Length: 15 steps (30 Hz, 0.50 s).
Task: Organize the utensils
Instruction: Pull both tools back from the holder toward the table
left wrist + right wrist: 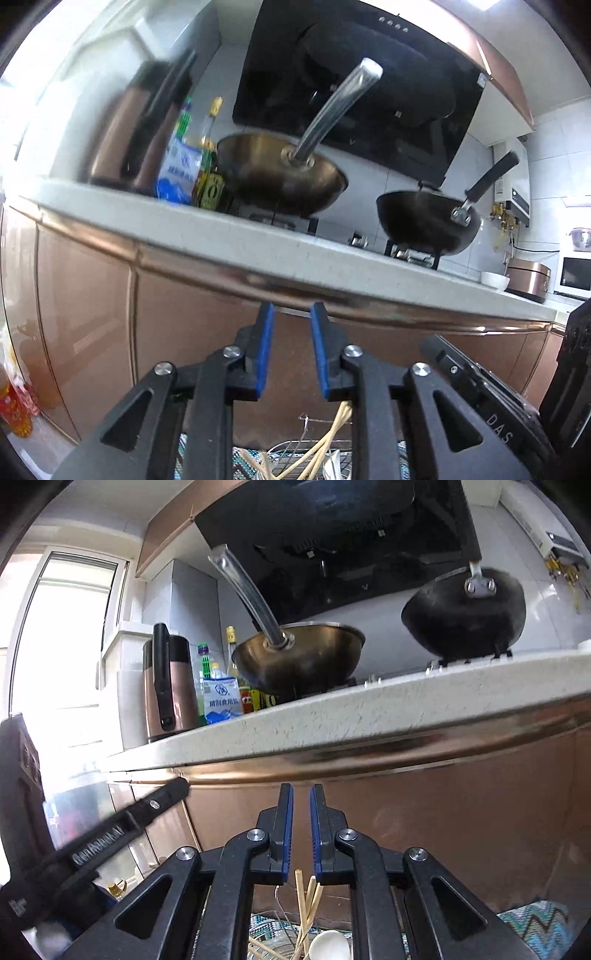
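Observation:
Both grippers point level at the copper cabinet front below the counter. My left gripper point(292, 308) is open, its blue pads a finger-width apart with nothing between them. My right gripper point(301, 789) is barely open, only a narrow slit between its pads, also with nothing in it. Beneath both, a wire rack point(295, 450) holds pale wooden chopsticks point(332, 428) point(304, 904) and a white spoon point(328, 945), mostly hidden behind the gripper frames. The other gripper's black body shows at the right edge of the left wrist view and the left edge of the right wrist view.
The speckled countertop edge point(258, 240) juts out just above the fingertips. On it stand a brass wok point(284, 177), a black wok point(424, 221), a copper kettle point(170, 686), a salt bag point(221, 701) and bottles. A patterned mat point(535, 923) lies under the rack.

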### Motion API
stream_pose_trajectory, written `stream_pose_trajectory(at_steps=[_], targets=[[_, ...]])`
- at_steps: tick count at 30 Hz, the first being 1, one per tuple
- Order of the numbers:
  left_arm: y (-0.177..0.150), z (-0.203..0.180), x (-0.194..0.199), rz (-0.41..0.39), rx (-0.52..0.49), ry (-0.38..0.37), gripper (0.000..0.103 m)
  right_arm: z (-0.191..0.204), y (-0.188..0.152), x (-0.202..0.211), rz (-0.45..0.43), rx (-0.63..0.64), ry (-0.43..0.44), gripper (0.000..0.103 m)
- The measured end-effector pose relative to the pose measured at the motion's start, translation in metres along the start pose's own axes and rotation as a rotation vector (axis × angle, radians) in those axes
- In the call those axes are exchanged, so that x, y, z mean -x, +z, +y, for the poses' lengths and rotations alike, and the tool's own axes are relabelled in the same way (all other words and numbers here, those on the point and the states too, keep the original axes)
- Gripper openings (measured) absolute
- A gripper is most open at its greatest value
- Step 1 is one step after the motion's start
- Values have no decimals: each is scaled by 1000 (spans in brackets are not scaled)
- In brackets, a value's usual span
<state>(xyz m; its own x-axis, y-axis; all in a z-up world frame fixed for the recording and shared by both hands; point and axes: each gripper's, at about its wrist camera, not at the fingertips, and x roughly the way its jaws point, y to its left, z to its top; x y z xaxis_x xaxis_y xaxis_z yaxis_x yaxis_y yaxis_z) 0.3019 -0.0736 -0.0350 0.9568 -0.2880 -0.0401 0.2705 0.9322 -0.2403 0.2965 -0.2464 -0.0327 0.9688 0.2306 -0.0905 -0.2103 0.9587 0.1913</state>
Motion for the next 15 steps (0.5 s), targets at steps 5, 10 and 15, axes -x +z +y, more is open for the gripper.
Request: stream_pose_trajectory(at_steps=[5, 10, 15], targets=[[31, -7, 42, -14, -22, 11, 39, 14, 24, 35, 5, 14, -17, 12], [57, -12, 90, 12, -54, 24, 45, 30, 42, 78, 17, 27, -25, 14], [67, -10, 127, 53, -77, 59, 50, 43, 49, 124, 32, 30, -25, 21]])
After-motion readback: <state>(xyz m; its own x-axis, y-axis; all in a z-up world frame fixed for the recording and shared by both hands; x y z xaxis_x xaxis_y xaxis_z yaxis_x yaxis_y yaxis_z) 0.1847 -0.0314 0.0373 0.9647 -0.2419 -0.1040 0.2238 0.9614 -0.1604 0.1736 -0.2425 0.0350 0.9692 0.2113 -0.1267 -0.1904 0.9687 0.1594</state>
